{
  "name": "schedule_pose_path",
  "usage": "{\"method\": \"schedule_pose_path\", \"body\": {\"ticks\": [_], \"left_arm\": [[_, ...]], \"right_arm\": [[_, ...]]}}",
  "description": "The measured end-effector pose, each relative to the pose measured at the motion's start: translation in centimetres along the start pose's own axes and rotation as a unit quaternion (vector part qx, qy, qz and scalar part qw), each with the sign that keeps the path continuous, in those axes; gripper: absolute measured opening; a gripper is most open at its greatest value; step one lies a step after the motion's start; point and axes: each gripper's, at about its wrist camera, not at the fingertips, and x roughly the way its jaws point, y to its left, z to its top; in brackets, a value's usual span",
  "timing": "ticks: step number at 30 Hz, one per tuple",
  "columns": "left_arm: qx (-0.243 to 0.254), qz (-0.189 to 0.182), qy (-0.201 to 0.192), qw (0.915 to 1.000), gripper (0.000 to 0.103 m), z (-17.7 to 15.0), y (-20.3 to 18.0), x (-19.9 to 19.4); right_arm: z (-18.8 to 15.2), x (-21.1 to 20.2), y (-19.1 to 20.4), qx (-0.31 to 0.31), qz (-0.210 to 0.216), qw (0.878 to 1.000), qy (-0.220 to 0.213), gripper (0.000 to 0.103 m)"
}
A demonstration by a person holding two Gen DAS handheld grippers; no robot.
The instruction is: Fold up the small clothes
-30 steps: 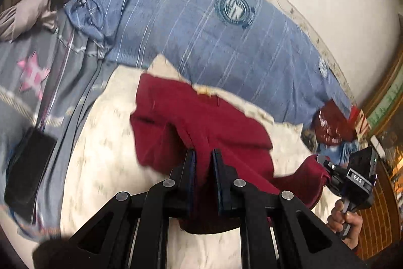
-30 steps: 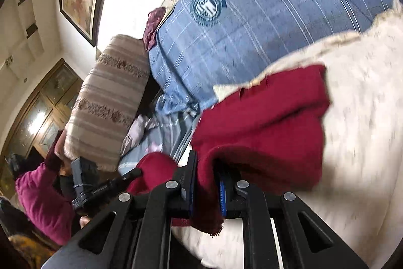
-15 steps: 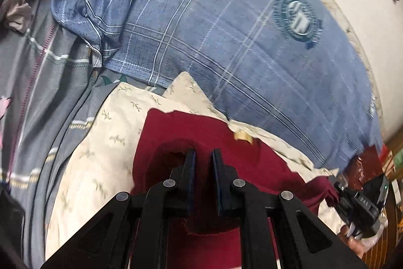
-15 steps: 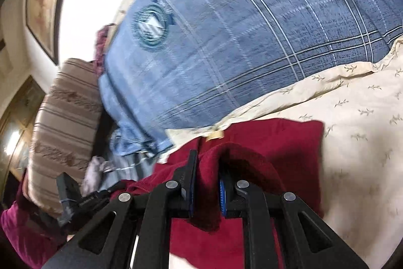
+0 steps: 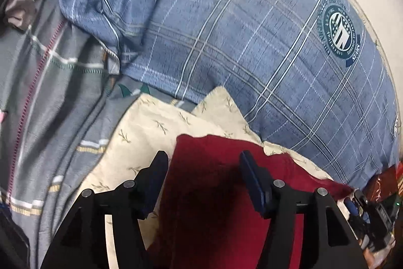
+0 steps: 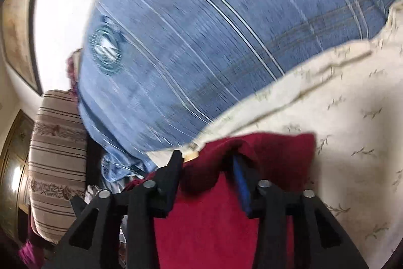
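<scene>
Both my grippers were spread wide, gripping nothing. Left gripper (image 5: 202,163) and right gripper (image 6: 206,161) hovered right over the red garment (image 5: 214,198), which lay on the cream leaf-print sheet (image 5: 151,122) beside that big blue plaid pillow (image 5: 239,42).

- I'm looking at a bedroom in a home: a big blue plaid pillow (image 5: 252,47) with a round crest fills the upper frame.
- Cream leaf-print bedding (image 6: 352,117) spreads lower right, grey striped quilt (image 5: 50,97) at left.
- Far left of my right view: a framed painting (image 6: 17,24) on the white wall, a striped cushion (image 6: 58,155) below it.
</scene>
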Motion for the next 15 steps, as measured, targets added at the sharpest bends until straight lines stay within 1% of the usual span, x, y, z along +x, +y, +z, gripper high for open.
{"method": "schedule_pose_path", "body": {"ticks": [1,3,4,5,6,8,10,11,13,14,15], "left_arm": [[0.004,0.000,-0.002,1.0000,0.059,-0.1,-0.1,0.0],[0.014,0.004,0.000,0.9999,0.059,-0.4,-0.4,0.1],[0.017,0.007,0.000,0.9998,0.059,-0.6,-0.5,0.1],[0.023,0.017,0.004,0.9996,0.059,-0.9,-0.6,0.2],[0.034,0.013,-0.010,0.9993,0.059,-1.1,-0.6,0.3],[0.052,0.043,0.011,0.9977,0.059,-1.6,-0.8,1.5],[0.059,0.059,0.027,0.9961,0.059,-1.7,-0.8,2.5],[0.059,0.067,0.037,0.9953,0.059,-1.6,-0.6,3.1],[0.049,0.070,0.044,0.9954,0.062,-1.4,-0.3,3.8],[0.042,0.069,0.046,0.9957,0.062,-1.3,-0.2,4.0],[0.038,0.066,0.047,0.9959,0.062,-1.1,-0.1,4.0]], "right_arm": [[-0.4,-0.7,1.2,-0.037,-0.022,0.999,-0.007,0.046],[-1.0,-0.7,2.8,-0.084,-0.050,0.995,-0.008,0.046],[-1.4,-0.5,3.5,-0.104,-0.054,0.993,-0.009,0.046],[-1.5,-0.1,3.8,-0.110,-0.050,0.993,-0.003,0.045],[-1.5,0.8,4.0,-0.113,-0.052,0.992,0.008,0.044],[-1.3,3.2,3.6,-0.113,-0.093,0.989,0.034,0.043],[-1.0,5.6,2.7,-0.114,-0.137,0.982,0.057,0.043],[-0.8,6.7,2.0,-0.115,-0.160,0.978,0.066,0.040],[-0.5,8.2,0.3,-0.118,-0.206,0.969,0.066,0.038],[-0.3,8.3,-0.6,-0.101,-0.205,0.971,0.066,0.035],[-0.1,8.0,-1.3,-0.081,-0.194,0.976,0.062,0.035]]}}
